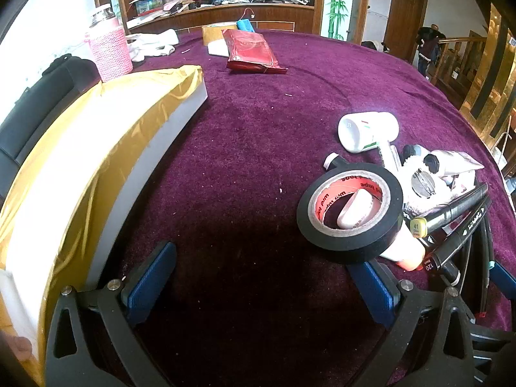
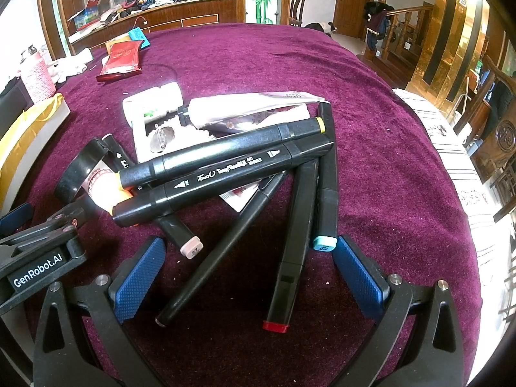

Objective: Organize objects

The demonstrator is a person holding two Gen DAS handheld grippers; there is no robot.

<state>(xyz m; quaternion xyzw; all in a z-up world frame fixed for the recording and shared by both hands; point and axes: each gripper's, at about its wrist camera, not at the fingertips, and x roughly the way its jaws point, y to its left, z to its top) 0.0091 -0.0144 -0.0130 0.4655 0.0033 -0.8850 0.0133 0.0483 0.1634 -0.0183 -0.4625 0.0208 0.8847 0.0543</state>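
Observation:
A pile of objects lies on the purple tablecloth. The black tape roll leans on a pink-white tube, beside a white bottle and several black markers. My left gripper is open over bare cloth, left of the tape roll. In the right wrist view, several black markers lie crossed in front of a white tube and the white bottle. My right gripper is open, with a red-capped marker and a thin black pen lying between its fingers, untouched.
A white box lined with gold cloth sits at the left. Farther back are a red packet, a pink knitted bottle, white cloth and a tape roll. The left gripper's body shows in the right wrist view. The table edge runs along the right.

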